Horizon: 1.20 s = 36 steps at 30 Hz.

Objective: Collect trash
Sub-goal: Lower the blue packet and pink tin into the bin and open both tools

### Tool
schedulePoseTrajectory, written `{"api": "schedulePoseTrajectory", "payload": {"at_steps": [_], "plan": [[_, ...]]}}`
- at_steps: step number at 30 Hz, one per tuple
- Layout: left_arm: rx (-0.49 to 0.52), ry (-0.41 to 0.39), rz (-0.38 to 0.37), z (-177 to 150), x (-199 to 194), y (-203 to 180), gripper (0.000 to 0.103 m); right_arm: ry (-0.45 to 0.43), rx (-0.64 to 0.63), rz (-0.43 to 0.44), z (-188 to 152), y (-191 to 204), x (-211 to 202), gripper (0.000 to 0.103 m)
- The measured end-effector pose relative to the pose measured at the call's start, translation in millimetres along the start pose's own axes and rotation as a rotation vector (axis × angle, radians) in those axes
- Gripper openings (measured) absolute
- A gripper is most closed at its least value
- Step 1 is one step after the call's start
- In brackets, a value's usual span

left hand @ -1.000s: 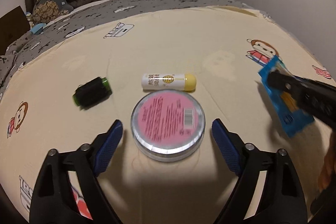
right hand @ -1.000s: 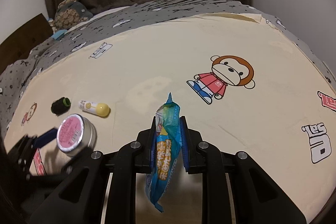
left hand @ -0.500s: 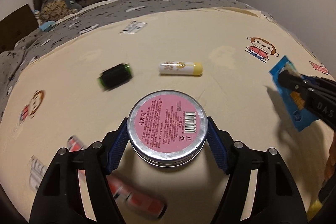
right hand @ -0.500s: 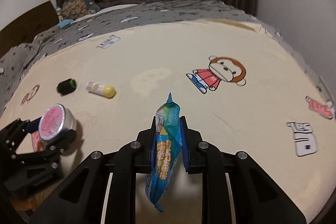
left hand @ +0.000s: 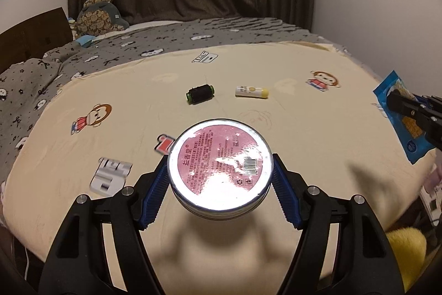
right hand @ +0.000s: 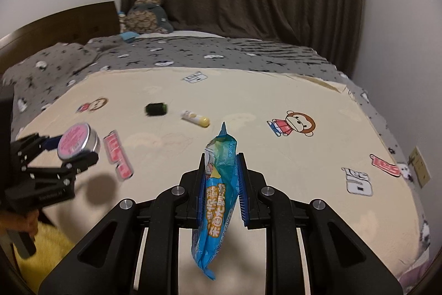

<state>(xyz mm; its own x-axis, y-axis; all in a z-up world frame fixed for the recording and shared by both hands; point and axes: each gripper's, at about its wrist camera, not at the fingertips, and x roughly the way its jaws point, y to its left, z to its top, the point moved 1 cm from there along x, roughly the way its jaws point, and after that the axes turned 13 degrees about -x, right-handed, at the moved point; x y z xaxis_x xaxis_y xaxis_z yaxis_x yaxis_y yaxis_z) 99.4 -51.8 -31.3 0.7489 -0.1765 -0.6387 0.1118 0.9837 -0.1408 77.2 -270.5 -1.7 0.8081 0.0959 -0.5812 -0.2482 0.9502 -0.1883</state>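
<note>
Clamping a round pink-labelled tin (left hand: 220, 167) between its blue pads, left gripper (left hand: 220, 184) hung above the cream bedsheet (left hand: 290, 68), right gripper (right hand: 221, 184) pinched a blue snack wrapper (right hand: 218, 192), black spool (left hand: 200, 93) and yellow-capped tube (left hand: 251, 92) lay well ahead.

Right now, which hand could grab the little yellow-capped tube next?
Neither yet: the left gripper holds the tin, the right gripper the blue wrapper. The tube lies nearer the right.

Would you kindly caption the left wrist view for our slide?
Left claw lifts a tin above the bed; spool and tube remain.
</note>
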Motion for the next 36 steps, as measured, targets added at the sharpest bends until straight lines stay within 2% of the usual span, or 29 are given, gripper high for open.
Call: {"api": "schedulePoseTrajectory", "payload": {"at_steps": [6, 12, 18, 30, 36], "plan": [[0.013, -0.032, -0.050, -28.6, -49.1, -1.5, 0.067, -0.006, -0.028, 0.036, -28.4, 15.5, -38.8, 0.021], [0.026, -0.014, -0.077, -66.4, -71.1, -2.9, 0.067, 0.014, -0.010, 0.092, -65.4, 33.9, -62.0, 0.021], [0.001, 0.090, -0.101, -114.8, -66.0, 5.9, 0.067, 0.078, 0.034, 0.179, -104.7, 61.9, -60.4, 0.021], [-0.046, 0.336, -0.096, -204.9, -20.2, 30.7, 0.067, 0.296, 0.085, 0.228, -179.8, 109.5, -17.2, 0.021], [-0.035, 0.432, -0.085, -233.9, 6.9, 29.2, 0.067, 0.400, 0.107, 0.256, -211.5, 123.9, 6.1, 0.021]]}}
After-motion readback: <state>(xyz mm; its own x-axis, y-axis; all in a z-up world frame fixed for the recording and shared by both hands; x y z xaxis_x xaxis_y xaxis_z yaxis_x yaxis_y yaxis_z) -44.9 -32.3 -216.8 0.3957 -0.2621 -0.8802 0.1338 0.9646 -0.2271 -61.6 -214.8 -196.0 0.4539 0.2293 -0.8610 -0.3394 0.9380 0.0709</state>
